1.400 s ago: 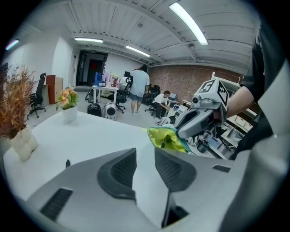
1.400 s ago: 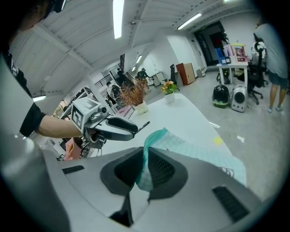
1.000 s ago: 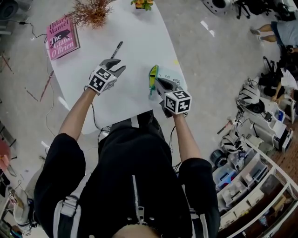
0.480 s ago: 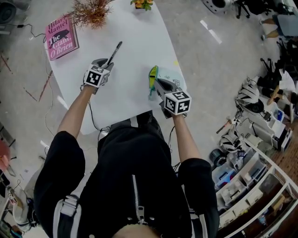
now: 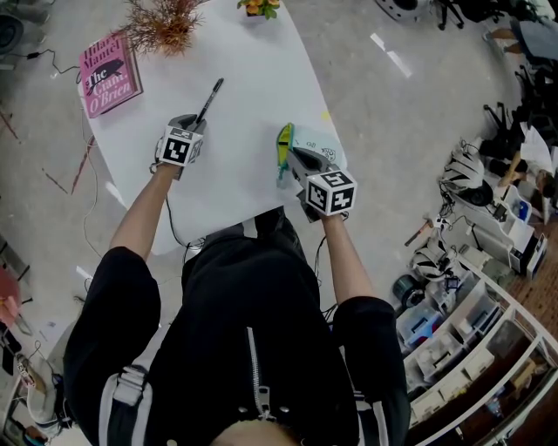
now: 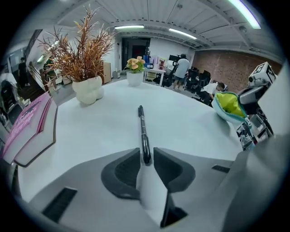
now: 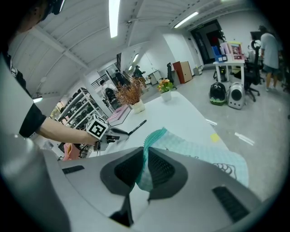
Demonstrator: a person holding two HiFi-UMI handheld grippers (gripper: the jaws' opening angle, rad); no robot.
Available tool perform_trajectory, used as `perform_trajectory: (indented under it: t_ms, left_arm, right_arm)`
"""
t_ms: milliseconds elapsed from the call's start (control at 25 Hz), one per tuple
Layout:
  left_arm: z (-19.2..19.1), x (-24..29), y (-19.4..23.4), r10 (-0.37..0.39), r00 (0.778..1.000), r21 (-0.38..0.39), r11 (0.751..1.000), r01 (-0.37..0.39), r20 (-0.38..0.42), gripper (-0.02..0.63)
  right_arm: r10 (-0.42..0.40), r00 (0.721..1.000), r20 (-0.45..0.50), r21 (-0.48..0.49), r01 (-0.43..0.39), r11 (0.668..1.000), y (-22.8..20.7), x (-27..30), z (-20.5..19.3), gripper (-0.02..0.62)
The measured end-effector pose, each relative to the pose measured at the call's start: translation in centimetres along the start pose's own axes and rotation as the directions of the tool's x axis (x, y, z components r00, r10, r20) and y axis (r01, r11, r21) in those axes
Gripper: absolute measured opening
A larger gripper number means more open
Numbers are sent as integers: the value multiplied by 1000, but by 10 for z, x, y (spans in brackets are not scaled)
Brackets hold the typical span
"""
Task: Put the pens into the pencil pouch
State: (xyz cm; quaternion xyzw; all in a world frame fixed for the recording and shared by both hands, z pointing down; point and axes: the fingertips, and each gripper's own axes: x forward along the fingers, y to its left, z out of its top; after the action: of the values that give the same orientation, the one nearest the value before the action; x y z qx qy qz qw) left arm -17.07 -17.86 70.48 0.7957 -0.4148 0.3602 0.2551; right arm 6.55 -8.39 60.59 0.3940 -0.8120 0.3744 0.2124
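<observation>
A black pen [image 5: 210, 98] lies on the white table [image 5: 253, 61], pointing away from me. My left gripper [image 5: 194, 123] is lowered over its near end; in the left gripper view the pen [image 6: 143, 131] sits between the jaws of the left gripper [image 6: 146, 152]. They have just been closing, and a thin gap still shows. The teal pencil pouch [image 5: 312, 142], with its lime lining showing, lies at the table's right edge. My right gripper [image 5: 292, 162] is shut on the rim of the pouch [image 7: 199, 152], holding its mouth up.
A pink book [image 5: 109, 74] lies at the table's far left corner. A dried plant in a white vase [image 5: 161, 22] and a small flower pot [image 5: 260, 7] stand at the far edge. Shelves and gear crowd the floor to the right.
My left gripper has moved away from me and down to the pen's near end, and its jaws now straddle the pen. The right gripper and pouch have stayed put.
</observation>
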Motion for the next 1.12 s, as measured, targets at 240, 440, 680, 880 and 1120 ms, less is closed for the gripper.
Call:
perform_trajectory:
  t_ms: [240,440,680,880,1120]
  left_arm:
    - [-1,-1,3,28,1000,-9,1000,-28,13,67]
    - [0,0,5,11,1000,-9,1000,-11,6,57]
    - [-1,-8,6,4,1000,4,1000,-4,8,57]
    - [2,-20,7,-5,1000,25,1000,4,28,55]
    - [5,-35,8,-18,999,26,1000,17,49,55]
  right_arm:
    - [-4,1000,-2,1,4,1000,-1,-1,-2,41]
    - [-8,1000,-2,1,8,1000,-3,0,0,41]
    - [-6,1000,-11,-10,5,1000,-3,0,-1,41]
    - [1,1000,-18,-20,-1,1000,-3,1,-1,41]
    - [8,1000,-27,-27,-8,1000,-3,2,-3,41]
